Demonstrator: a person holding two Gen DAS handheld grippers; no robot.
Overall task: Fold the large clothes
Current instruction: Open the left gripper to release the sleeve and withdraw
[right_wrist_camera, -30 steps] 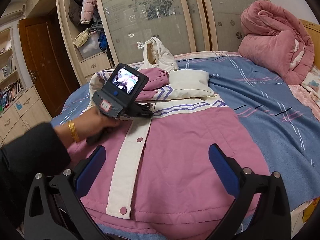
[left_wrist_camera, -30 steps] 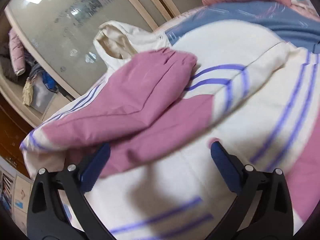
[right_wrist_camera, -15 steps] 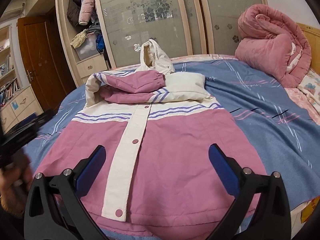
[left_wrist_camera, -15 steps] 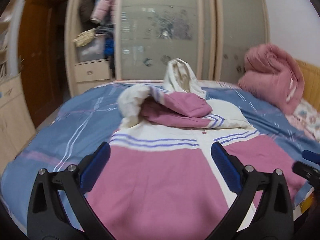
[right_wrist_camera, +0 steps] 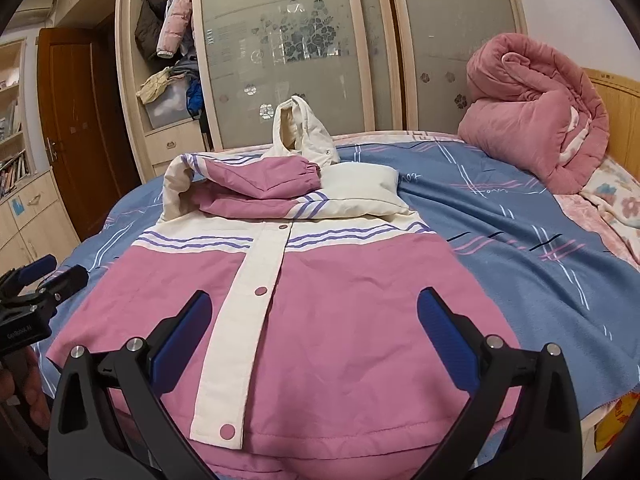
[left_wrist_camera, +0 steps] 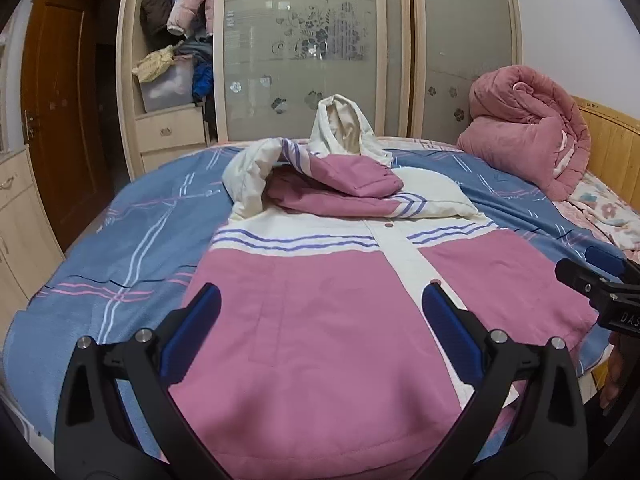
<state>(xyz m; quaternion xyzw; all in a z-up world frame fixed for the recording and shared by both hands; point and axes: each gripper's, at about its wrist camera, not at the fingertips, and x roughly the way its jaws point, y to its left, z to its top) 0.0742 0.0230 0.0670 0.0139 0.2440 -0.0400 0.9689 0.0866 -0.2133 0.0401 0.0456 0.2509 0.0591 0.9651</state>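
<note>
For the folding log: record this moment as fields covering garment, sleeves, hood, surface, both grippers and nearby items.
garment: pink and cream jacket, front up, placket snapped shut
sleeves: both folded across the chest, stacked
hood: cream hood standing up at the far end
surface: bed with blue blanket
left gripper: open, above the hem, holding nothing
right gripper: open, above the hem, holding nothing
nearby: rolled pink quilt at the bed's right; wardrobe behind

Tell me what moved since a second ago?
The left gripper pulled back from over the folded sleeves to the jacket hem, open and empty. The right gripper stayed near the hem, open. The jacket stayed flat on the bed, sleeves folded.
</note>
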